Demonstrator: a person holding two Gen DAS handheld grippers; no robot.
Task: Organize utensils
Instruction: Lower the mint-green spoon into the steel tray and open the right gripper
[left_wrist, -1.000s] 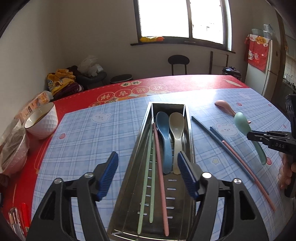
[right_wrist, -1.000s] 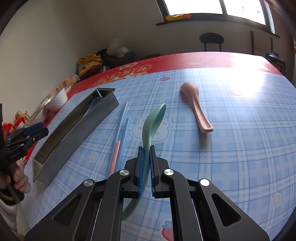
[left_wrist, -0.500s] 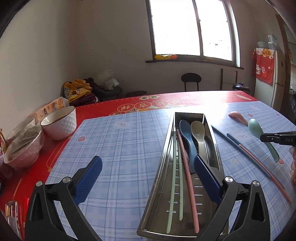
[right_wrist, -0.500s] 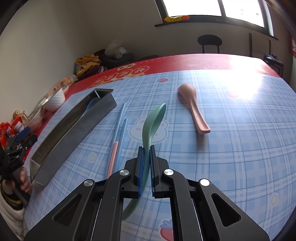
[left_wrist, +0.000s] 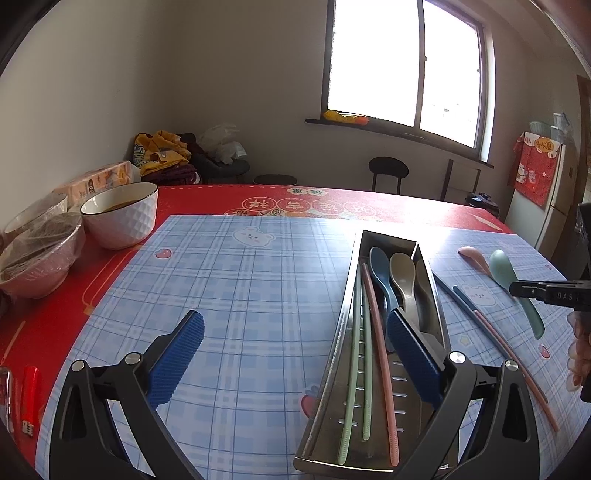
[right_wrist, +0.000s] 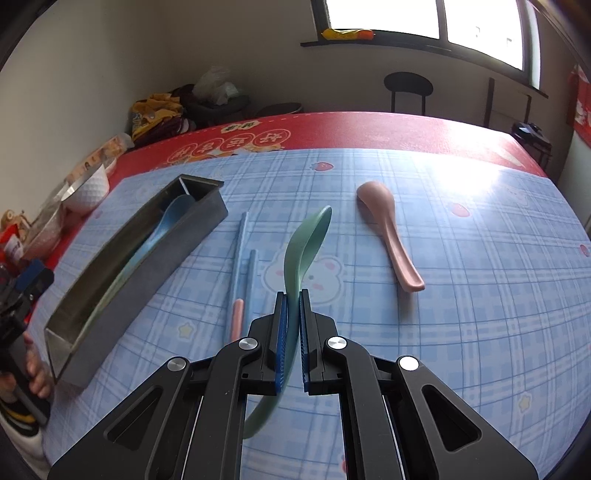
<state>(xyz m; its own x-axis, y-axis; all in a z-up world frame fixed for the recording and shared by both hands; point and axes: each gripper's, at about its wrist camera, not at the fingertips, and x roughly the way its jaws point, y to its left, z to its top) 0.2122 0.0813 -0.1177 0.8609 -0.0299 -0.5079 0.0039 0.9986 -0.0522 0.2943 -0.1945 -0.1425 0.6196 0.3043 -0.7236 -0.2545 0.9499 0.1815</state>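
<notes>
A steel utensil tray (left_wrist: 430, 280) (right_wrist: 155, 262) lies on the blue checked mat, holding a blue spoon (left_wrist: 380, 273), a beige spoon (left_wrist: 402, 277), green chopsticks (left_wrist: 354, 350) and a pink chopstick (left_wrist: 380, 350). My left gripper (left_wrist: 295, 350) hangs open over the tray's near left side, nothing between its fingers. My right gripper (right_wrist: 291, 299) (left_wrist: 517, 286) is shut on the handle of a green spoon (right_wrist: 306, 240) (left_wrist: 502, 267), lifted off the mat right of the tray. A pink spoon (right_wrist: 388, 232) (left_wrist: 474, 254) and blue and pink chopsticks (right_wrist: 242, 266) (left_wrist: 480, 321) lie on the mat.
A white bowl (left_wrist: 120, 214) and wrapped bowls (left_wrist: 40, 254) stand at the left on the red tablecloth (left_wrist: 406, 210). A red lighter (left_wrist: 29, 395) lies at the near left edge. A person's hand (right_wrist: 33, 373) holds the left gripper. Chairs and a window are behind the table.
My left gripper opened wider and drifted left, so the tray now lies toward its right finger. My right gripper rose, lifting the green spoon off the mat.
</notes>
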